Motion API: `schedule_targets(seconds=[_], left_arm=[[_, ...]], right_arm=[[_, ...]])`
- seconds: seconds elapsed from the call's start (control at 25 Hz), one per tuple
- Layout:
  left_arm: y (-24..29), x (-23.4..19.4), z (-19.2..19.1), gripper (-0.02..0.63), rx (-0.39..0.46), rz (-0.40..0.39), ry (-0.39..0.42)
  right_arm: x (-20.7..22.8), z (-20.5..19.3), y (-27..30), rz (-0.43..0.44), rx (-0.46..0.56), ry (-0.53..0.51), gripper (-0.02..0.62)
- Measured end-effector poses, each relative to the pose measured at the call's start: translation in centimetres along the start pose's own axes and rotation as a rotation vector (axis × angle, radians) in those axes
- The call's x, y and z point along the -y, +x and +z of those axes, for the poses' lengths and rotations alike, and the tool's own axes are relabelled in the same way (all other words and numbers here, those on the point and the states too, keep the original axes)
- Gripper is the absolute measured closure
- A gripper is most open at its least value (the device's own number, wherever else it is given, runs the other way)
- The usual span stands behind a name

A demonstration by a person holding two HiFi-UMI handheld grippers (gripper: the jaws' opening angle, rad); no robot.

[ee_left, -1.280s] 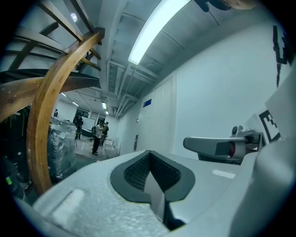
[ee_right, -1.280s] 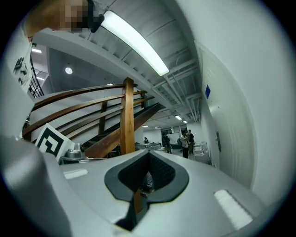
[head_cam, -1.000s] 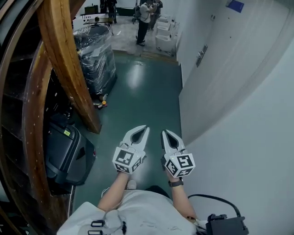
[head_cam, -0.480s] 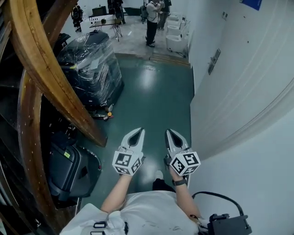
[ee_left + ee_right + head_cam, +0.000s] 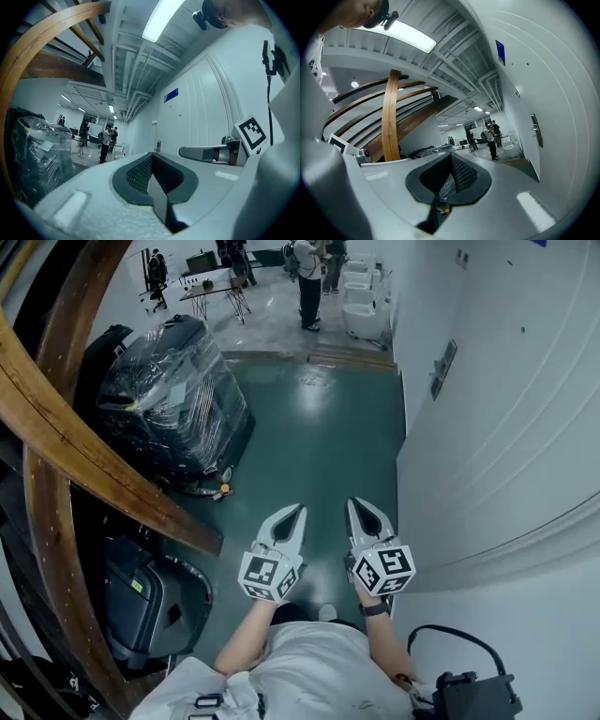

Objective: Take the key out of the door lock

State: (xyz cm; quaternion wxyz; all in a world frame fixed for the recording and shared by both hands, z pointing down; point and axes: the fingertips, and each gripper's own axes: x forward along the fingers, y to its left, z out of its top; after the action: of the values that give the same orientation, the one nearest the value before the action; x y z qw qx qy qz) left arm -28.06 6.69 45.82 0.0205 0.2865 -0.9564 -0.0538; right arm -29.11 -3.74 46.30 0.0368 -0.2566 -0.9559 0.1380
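Observation:
The door's lock plate with its handle [image 5: 442,367] is a small grey strip on the white door [image 5: 487,418] far ahead on the right; it also shows in the right gripper view [image 5: 536,131]. No key can be made out at this distance. My left gripper [image 5: 299,511] and right gripper [image 5: 353,504] are held side by side over the green floor, well short of the lock. Both have their jaws together with nothing between them. The left gripper [image 5: 152,155] points down the corridor, and so does the right gripper [image 5: 451,155].
A machine wrapped in plastic film [image 5: 173,395] stands at the left, with curved wooden beams [image 5: 84,474] and a black case [image 5: 141,601] nearer me. People [image 5: 309,282] stand at the far end by white fixtures [image 5: 361,320]. Green floor [image 5: 319,437] runs between.
The view has moved forward along the corridor, so the wrapped machine and the lock plate sit lower and nearer. Both grippers have stayed shut side by side.

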Motion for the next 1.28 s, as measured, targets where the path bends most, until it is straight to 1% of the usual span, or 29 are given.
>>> schedule_targets(seconds=[0.12,0.24,0.4,0.48,0.56,0.6,0.68,0.8,0.88,1.0,1.16,1.24,1.28], left_arm=[[2.3,-1.8,-0.7,0.604,-0.009,-0.009,-0.028],[5.2,-4.7,-0.6,0.604,-0.002,-0.03,-0.037],[10.4,-10.6,-0.1,0.604,0.032,-0.064,-0.053],[13.2,-14.4,0.5,0.604,0.029,-0.066,-0.027],[15.9,-18.5,1.3,0.603,0.006,-0.04,0.024],[17.1,-20.4,2.0,0.603,0.005,-0.033,0.047],[19.2,-23.5,3.4,0.603,0.024,-0.038,0.056],[21.8,-27.7,4.0,0.603,0.045,-0.047,0.029],[23.3,-30.0,3.2,0.603,0.03,-0.052,-0.02],[25.2,-32.3,1.8,0.603,-0.001,-0.061,-0.071],[28.7,-35.1,0.9,0.603,-0.012,-0.054,-0.109],[30.9,-36.6,0.7,0.603,-0.01,-0.049,-0.107],[32.2,-37.5,0.8,0.603,0.001,-0.043,-0.102]], right_arm=[[1.2,-1.1,2.9,0.004,-0.022,0.042,0.592],[2.3,-1.3,7.1,0.027,-0.01,0.089,0.591],[4.2,-1.7,14.6,0.016,-0.015,0.014,0.591],[4.9,-1.7,19.0,-0.013,-0.015,0.028,0.591],[5.1,-1.2,23.6,-0.032,-0.026,0.057,0.591],[5.0,-0.8,25.9,-0.037,-0.032,0.054,0.591],[4.9,-0.2,29.9,-0.047,-0.042,0.027,0.591],[5.0,-1.0,34.8,-0.035,-0.074,0.003,0.591],[5.7,-2.3,36.9,-0.045,-0.112,0.001,0.591],[7.8,-2.9,39.4,-0.078,-0.144,0.012,0.591],[10.6,-2.6,43.3,-0.103,-0.158,-0.022,0.591],[12.0,-3.3,46.0,-0.089,-0.16,0.009,0.591],[12.7,-3.6,47.7,-0.066,-0.161,0.052,0.591]])
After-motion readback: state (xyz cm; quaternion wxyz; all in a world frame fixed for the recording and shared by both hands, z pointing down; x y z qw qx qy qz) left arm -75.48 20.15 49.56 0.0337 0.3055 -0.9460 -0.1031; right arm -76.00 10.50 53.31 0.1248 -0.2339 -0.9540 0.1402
